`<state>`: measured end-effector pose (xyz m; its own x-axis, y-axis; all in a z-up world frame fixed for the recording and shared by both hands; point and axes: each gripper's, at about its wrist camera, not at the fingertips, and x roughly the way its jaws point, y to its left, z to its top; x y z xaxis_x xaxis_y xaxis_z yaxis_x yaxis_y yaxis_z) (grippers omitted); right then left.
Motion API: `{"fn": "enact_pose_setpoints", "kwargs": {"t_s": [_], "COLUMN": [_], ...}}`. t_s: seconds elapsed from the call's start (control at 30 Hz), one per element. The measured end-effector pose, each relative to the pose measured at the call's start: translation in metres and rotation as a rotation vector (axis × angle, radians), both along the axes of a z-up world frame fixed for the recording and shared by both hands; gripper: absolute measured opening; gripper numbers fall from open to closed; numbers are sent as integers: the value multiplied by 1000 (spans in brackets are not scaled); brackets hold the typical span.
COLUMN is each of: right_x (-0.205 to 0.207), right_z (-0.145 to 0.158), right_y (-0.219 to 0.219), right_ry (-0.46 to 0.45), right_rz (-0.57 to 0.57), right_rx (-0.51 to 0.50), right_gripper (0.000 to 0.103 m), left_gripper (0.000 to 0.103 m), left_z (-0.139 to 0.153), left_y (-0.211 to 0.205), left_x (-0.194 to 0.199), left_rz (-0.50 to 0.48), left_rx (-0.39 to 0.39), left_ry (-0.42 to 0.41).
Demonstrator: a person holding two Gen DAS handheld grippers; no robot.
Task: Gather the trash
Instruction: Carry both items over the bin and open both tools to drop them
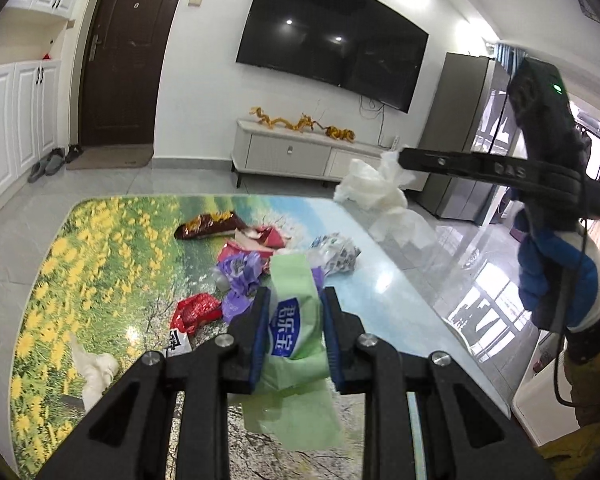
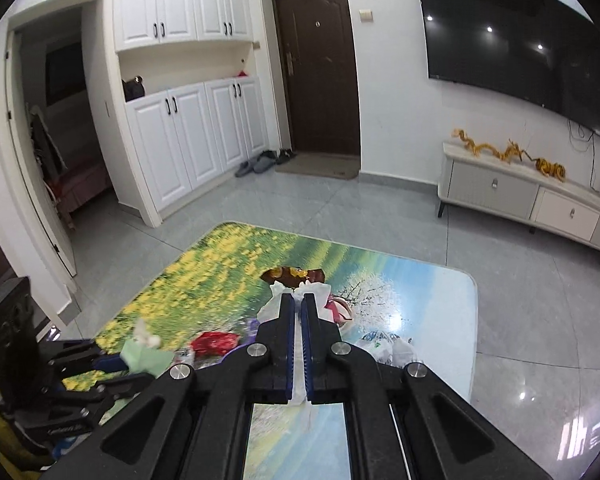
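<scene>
With our left gripper (image 1: 294,330) we clamp a green tissue packet (image 1: 296,320) above the table (image 1: 400,300); remaining wrappers (image 1: 236,276) lie just ahead, nearer it; our right gripper (image 2: 299,344) pinches crumpled white tissue (image 2: 300,294)

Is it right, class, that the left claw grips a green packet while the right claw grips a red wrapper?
Not quite. The right claw grips crumpled white tissue, as the right wrist view shows; the red wrapper lies on the table. The left claw does grip the green packet.

Black claw (image 1: 294,336) frames, blue ribbed pads (image 1: 262,332), silver screws; blue-and-white glove (image 1: 556,276), olive sleeve.
</scene>
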<state>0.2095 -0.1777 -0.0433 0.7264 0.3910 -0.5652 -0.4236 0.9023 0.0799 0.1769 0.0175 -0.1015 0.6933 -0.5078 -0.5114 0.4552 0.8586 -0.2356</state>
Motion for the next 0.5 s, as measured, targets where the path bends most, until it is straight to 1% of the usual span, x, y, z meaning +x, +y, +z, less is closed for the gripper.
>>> {"fn": "enact_pose_setpoints", "kwargs": {"t_s": [0.13, 0.27, 0.4, 0.43, 0.5], "right_x": [-33, -57, -80, -87, -95], "right_z": [12, 16, 17, 16, 11], "right_y": [-15, -45, -89, -104, -128], "right_ry": [-34, -56, -69, -71, -67], "right_rz": [-20, -76, -164, -194, -242], "right_rx": [9, 26, 42, 43, 47], "right_gripper": [4, 4, 4, 4, 4], "left_gripper": [24, 24, 24, 24, 24], "left_z": [17, 31, 45, 48, 52], "left_y": [-15, -48, -100, -121, -150], "left_x": [-11, -13, -6, -4, 1], "left_rz": [-34, -114, -218, -255, -307], "left_rx": [5, 8, 11, 17, 19], "left_ry": [-26, -29, -21, -17, -3]}}
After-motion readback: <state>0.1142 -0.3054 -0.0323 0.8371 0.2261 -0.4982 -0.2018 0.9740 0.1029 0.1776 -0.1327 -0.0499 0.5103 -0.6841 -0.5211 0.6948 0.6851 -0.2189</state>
